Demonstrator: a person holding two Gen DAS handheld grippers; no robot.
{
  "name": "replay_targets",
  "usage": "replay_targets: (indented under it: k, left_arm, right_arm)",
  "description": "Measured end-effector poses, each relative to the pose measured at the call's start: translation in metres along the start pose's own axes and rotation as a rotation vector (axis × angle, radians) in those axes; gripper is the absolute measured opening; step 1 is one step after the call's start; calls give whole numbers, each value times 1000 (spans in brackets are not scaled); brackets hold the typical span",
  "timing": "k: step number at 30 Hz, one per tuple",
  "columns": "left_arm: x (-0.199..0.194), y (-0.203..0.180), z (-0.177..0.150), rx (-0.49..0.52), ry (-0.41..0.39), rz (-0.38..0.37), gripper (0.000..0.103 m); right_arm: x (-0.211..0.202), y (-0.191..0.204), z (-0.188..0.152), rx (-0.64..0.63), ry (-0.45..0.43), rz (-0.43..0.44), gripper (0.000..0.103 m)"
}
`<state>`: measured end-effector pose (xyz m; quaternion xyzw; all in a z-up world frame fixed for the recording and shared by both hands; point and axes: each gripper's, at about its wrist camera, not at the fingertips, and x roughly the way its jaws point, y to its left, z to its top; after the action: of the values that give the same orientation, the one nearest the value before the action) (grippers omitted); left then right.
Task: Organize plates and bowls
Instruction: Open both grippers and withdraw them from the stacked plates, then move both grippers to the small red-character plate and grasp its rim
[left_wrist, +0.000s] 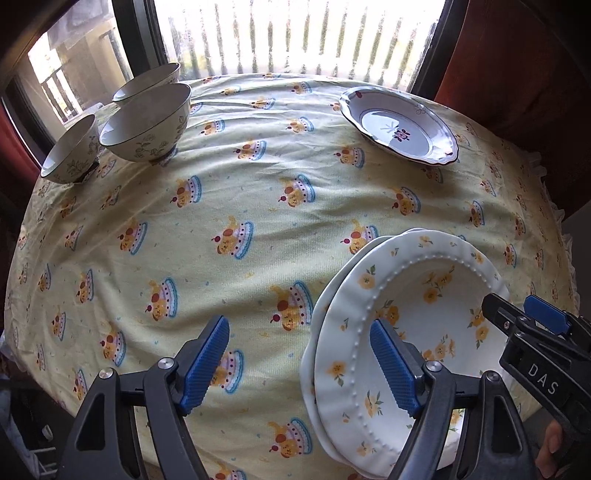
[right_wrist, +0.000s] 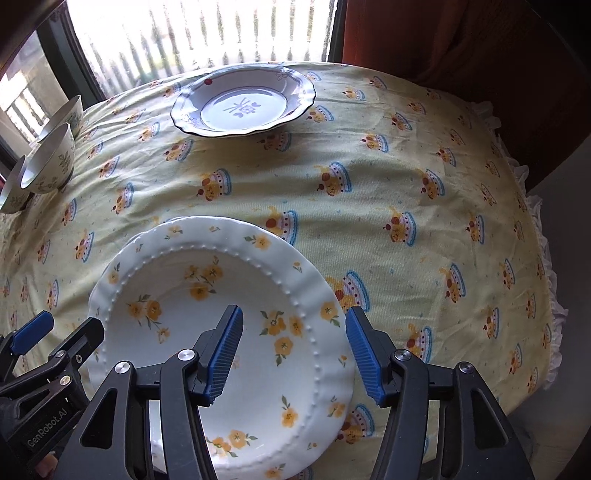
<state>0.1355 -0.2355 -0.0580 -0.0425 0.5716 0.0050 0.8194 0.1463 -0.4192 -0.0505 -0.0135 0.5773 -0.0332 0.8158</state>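
A white plate with yellow flowers (left_wrist: 424, 295) (right_wrist: 221, 295) lies on top of a like plate (left_wrist: 321, 314) near the table's front. My left gripper (left_wrist: 299, 365) is open, straddling the stack's left rim above it. My right gripper (right_wrist: 293, 354) is open over the stack's right rim; it shows in the left wrist view (left_wrist: 517, 314). A blue-rimmed plate (left_wrist: 399, 125) (right_wrist: 243, 103) lies at the far side. Three floral bowls (left_wrist: 147, 122) (right_wrist: 48, 162) stand at the far left.
The round table carries a yellow cloth with a cake pattern (left_wrist: 258, 221) (right_wrist: 406, 184). A window with a railing is behind the table. Red curtains hang at both sides (right_wrist: 443, 37). The cloth's frilled edge drops off at the right (right_wrist: 546, 295).
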Motion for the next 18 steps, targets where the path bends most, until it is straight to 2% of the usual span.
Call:
replay_targets:
  k: [7,12,18]
  left_arm:
    - [-2,26,35,71,-26,-34,84]
    - [-3,55,64,89,-34,-83,85]
    - [-6,81,98,109,-67,-91,86]
  right_arm:
    - [-19,43,19,59,-35,-14,72]
    - [-28,71,36,85,-67,-46,73]
    - [-34,98,58,118,-107,-73,73]
